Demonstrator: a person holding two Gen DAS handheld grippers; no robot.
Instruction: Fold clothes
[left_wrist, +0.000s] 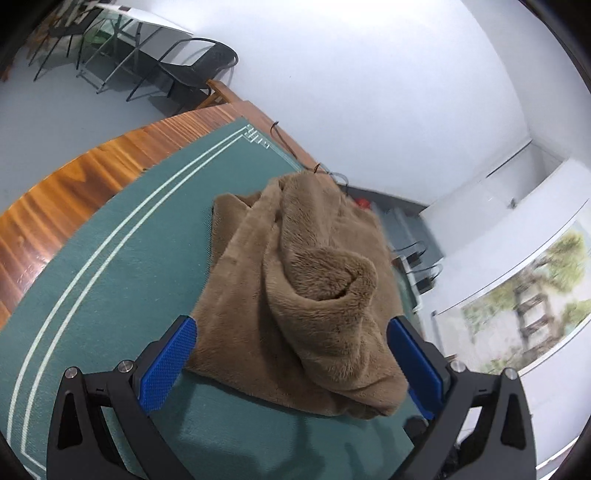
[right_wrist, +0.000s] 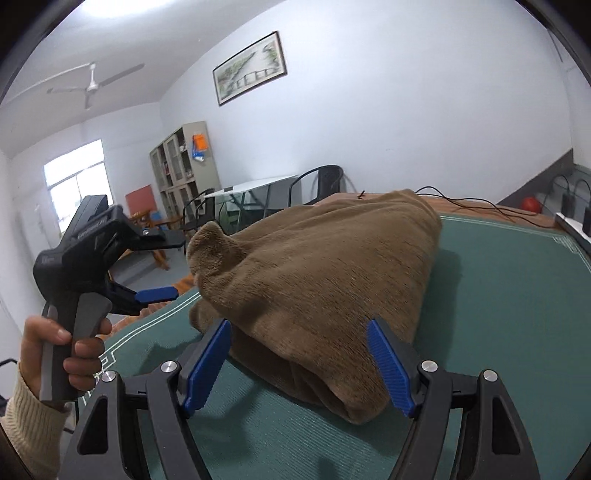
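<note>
A brown plush garment (left_wrist: 314, 288) (right_wrist: 332, 266) lies in a folded, lumpy heap on the green mat (left_wrist: 110, 266) (right_wrist: 498, 295). One rounded corner of it sticks up at the left end in the right wrist view. My right gripper (right_wrist: 299, 324) stands open at the garment's near end. Cloth lies between its blue pads (right_wrist: 388, 362), but they do not pinch it. My left gripper (left_wrist: 291, 325) (right_wrist: 177, 266) is open too and holds nothing. A hand (right_wrist: 74, 343) carries it in the air, off to the left of the garment's raised corner.
The mat covers a wooden table (left_wrist: 74, 192). A thin black cable (right_wrist: 472, 203) runs along its far edge toward a power strip (right_wrist: 576, 225) and a red ball (right_wrist: 531, 205). Black chairs (left_wrist: 192, 74) (right_wrist: 321, 184) and a glass table (right_wrist: 255, 188) stand beyond.
</note>
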